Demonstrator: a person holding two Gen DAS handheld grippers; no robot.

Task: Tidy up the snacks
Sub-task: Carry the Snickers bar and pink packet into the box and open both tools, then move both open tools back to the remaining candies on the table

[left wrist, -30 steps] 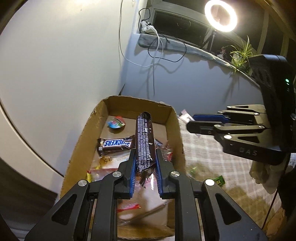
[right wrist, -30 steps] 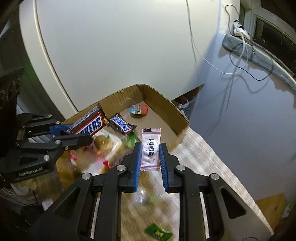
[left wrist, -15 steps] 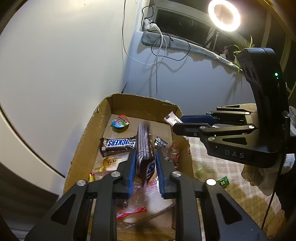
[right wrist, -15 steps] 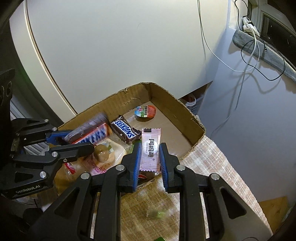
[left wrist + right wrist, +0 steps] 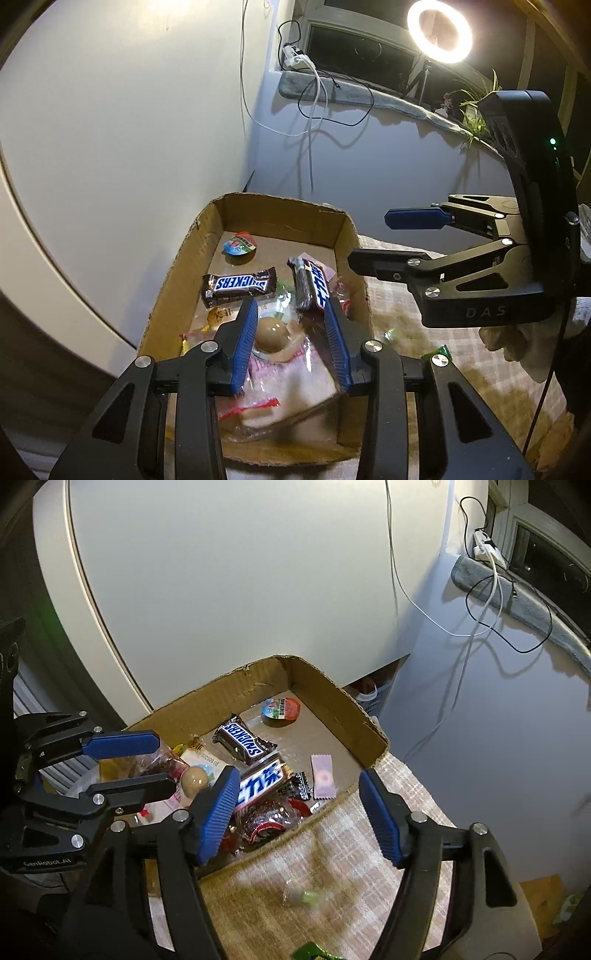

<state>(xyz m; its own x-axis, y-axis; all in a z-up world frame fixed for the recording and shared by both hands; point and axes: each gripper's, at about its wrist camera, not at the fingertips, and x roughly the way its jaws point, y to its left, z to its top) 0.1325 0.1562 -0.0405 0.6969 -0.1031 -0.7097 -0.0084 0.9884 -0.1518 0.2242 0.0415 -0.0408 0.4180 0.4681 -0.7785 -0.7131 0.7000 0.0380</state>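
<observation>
Now both loads lie released in the cardboard box (image 5: 369, 723); left gripper (image 5: 291, 339) jaws opening, Snickers bar (image 5: 312, 282) dropped beyond them; right gripper (image 5: 303, 812) opening, empty, pink sachet (image 5: 323, 776) on the box floor; two deposits complete.

The box (image 5: 328, 686) is brown cardboard, rough and torn along its edges. The candy bars (image 5: 239, 285) inside have shiny plastic wrappers. The pink packet (image 5: 323, 775) looks dull, like paper. The cloth (image 5: 332, 849) under the box is woven and bumpy. Both grippers are matt black plastic with blue ribbed rubber pads (image 5: 245, 339) and small shiny metal screws (image 5: 369, 346). The far wall (image 5: 240, 572) is smooth and dull.
</observation>
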